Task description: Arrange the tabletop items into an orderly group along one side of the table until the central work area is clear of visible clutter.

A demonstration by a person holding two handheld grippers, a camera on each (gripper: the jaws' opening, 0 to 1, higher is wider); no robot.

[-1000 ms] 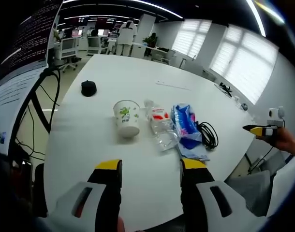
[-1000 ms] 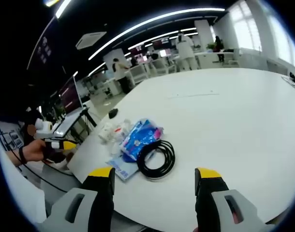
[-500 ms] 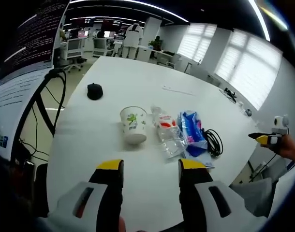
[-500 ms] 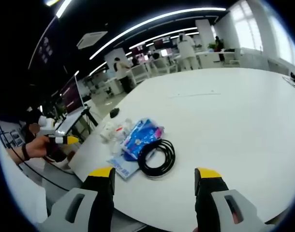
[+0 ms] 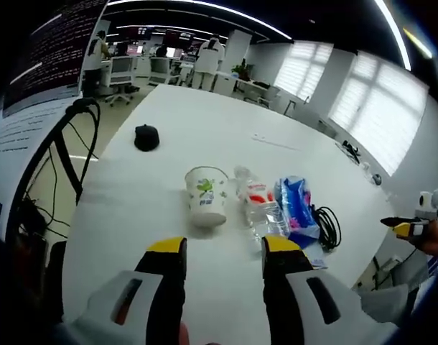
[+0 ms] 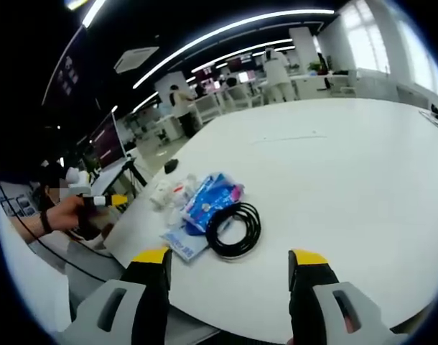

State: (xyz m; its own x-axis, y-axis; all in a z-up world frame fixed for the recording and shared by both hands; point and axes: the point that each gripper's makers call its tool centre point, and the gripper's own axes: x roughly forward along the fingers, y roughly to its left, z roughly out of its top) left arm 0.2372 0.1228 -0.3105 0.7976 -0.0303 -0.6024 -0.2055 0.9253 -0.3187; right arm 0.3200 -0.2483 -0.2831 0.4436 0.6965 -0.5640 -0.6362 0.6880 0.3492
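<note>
Already lined up near one desk [image 5: 204, 122] edge, the paper cup [image 5: 207, 195], plastic bottle [image 5: 256, 203], blue packet [image 5: 296, 208] and coiled cable [image 6: 233, 228] look light and easily crushed, so grip low on the cup's rim; both the left claw [image 5: 222, 248] and right claw [image 6: 231, 257] stand wide, empty.

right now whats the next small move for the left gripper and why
Probably ease the left gripper forward to the paper cup. Its jaws stand open and empty, the cup sits upright nearest them, and the cup, plastic bottle, blue packet and black cable lie together near the table edge.
</note>
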